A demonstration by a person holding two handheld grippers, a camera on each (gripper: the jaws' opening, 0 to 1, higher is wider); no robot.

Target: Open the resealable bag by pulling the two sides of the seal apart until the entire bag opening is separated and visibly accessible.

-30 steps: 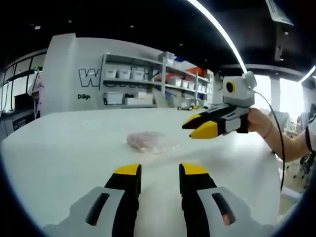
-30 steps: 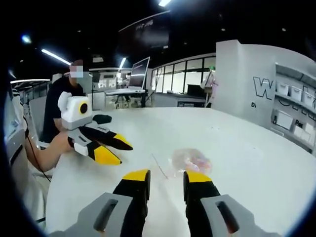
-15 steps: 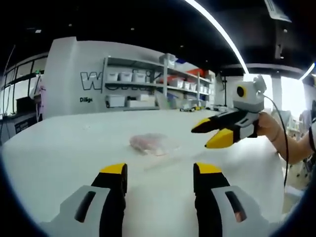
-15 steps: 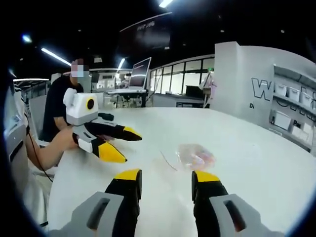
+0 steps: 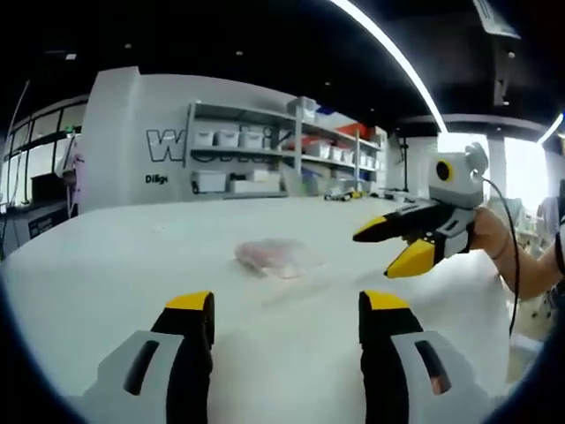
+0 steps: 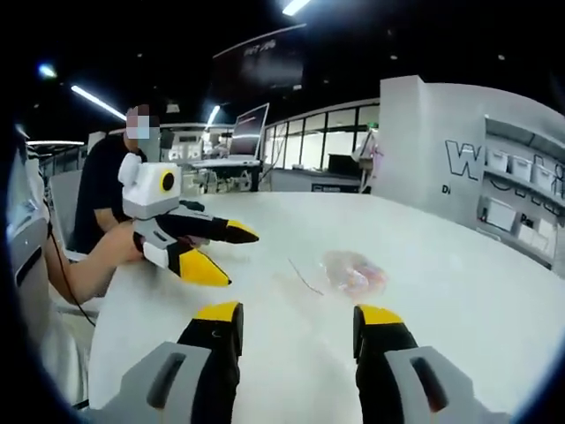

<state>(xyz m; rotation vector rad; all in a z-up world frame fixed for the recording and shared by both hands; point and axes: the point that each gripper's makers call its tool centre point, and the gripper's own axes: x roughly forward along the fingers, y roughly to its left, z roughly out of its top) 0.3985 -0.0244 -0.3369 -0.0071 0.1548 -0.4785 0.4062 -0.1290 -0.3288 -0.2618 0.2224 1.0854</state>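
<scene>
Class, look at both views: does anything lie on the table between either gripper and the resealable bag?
Nothing visible does. The resealable bag lies alone on the white table; bare tabletop runs from the open left gripper and the open right gripper up to it.

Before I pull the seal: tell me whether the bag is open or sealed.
Cannot tell. The resealable bag lies flat on the white table, untouched; its seal is too small to judge.

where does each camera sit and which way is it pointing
Left gripper view: rides the left gripper, looking across the white table at the resealable bag and shelves; the right gripper and a forearm enter from the right.
Right gripper view: rides the right gripper, facing the bag; the left gripper enters from the left.
Shared: bag, table, both grippers open.
</scene>
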